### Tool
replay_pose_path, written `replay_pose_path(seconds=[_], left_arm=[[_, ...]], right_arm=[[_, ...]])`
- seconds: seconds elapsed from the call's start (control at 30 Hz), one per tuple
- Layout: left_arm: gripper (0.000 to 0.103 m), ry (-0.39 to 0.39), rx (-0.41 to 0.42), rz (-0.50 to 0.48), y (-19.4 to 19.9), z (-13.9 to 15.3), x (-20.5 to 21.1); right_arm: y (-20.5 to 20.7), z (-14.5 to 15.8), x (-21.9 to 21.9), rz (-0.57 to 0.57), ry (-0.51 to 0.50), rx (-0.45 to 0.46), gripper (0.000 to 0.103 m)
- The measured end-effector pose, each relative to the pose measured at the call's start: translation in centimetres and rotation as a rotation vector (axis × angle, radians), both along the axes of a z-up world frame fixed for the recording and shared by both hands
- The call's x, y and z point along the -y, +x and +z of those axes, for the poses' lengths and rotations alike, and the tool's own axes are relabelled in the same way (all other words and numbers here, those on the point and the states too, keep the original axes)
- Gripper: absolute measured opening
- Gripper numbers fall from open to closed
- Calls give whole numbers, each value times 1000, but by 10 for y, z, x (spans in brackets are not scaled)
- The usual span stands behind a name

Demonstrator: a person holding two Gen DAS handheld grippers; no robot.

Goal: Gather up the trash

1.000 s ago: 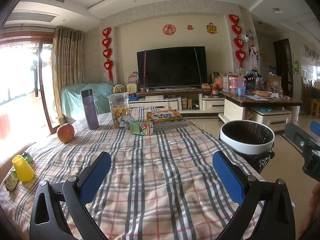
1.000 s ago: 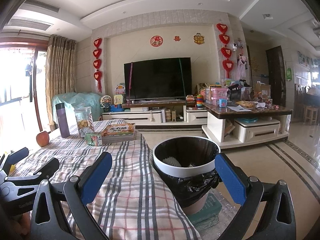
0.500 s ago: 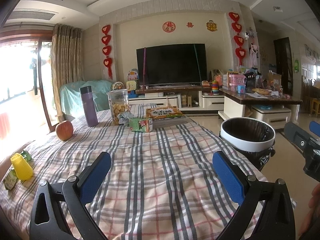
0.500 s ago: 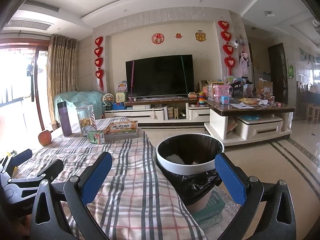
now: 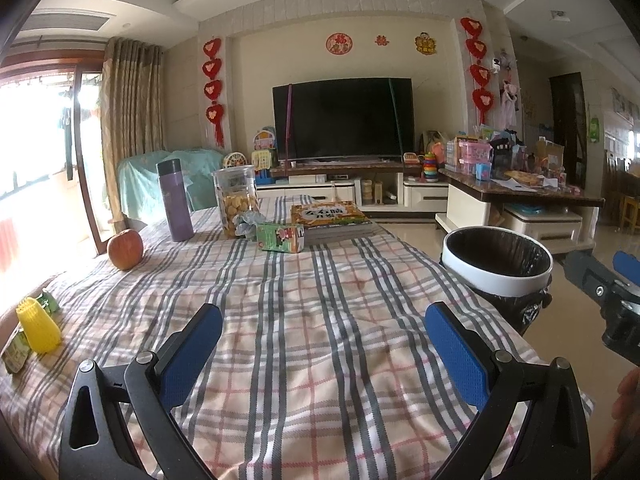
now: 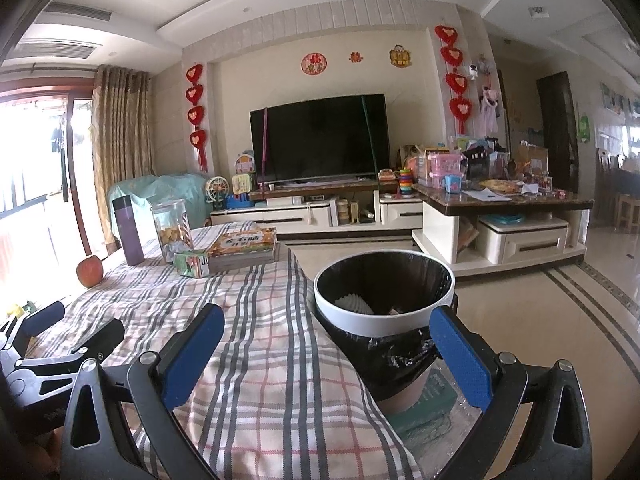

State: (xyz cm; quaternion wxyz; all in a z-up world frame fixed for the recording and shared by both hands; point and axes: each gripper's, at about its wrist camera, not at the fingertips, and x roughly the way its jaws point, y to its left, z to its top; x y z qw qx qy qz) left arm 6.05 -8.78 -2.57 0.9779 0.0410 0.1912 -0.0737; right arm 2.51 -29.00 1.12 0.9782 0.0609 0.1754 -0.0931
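A white-rimmed bin with a black liner stands on the floor beside the table's right edge, and pale scraps lie inside it. On the plaid tablecloth a crumpled wrapper lies by a green carton. Small green packets and a yellow cup sit at the near left. My left gripper hangs open over the cloth, empty. Empty too, my right gripper stands open, straddling the table edge and the bin.
A purple flask, a snack jar, an apple and a stack of books sit at the far end of the table. Beyond are a TV unit and a cluttered side table. Tiled floor lies to the right.
Both views have tilted slightly; the bin and table objects sit a little differently in frame. Both grippers stay open and empty.
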Motion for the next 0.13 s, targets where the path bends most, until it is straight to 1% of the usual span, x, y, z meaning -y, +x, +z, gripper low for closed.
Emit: replay_pose_path(seconds=[0.13], left_arm=[[103, -9, -9, -8, 1, 0, 0]], right_arm=[[5, -1, 3, -1, 10, -23, 103]])
